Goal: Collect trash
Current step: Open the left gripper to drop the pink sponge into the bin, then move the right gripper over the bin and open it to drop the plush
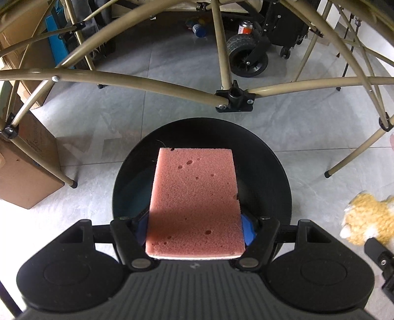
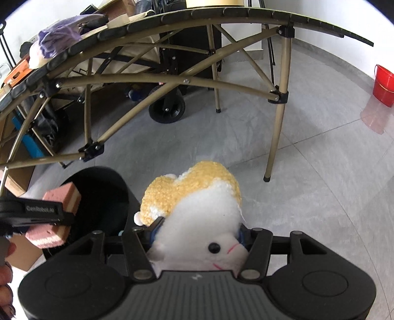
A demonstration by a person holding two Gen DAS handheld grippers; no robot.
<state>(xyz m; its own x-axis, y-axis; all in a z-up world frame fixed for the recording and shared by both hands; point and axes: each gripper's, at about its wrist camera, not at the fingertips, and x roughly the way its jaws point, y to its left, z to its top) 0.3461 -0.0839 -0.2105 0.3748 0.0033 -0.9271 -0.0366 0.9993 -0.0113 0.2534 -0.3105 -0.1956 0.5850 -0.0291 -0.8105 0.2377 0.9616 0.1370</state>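
Note:
My left gripper (image 1: 195, 227) is shut on a pink sponge (image 1: 194, 197), held flat right above the open mouth of a round black bin (image 1: 270, 172) on the floor. From the right wrist view the same sponge (image 2: 61, 194) hangs over the bin (image 2: 103, 187) in the left gripper (image 2: 41, 211). My right gripper (image 2: 197, 233) is shut on a white and yellow plush toy (image 2: 199, 197), a little to the right of the bin. That toy (image 1: 367, 219) also shows at the right edge of the left wrist view.
A folding table with tan metal legs (image 1: 221, 49) stands just beyond the bin, its top (image 2: 172, 17) cluttered. Cardboard boxes (image 1: 27, 172) sit to the left, a wheeled black cart (image 1: 246, 56) behind, and a red bucket (image 2: 383, 83) far right on the grey tiled floor.

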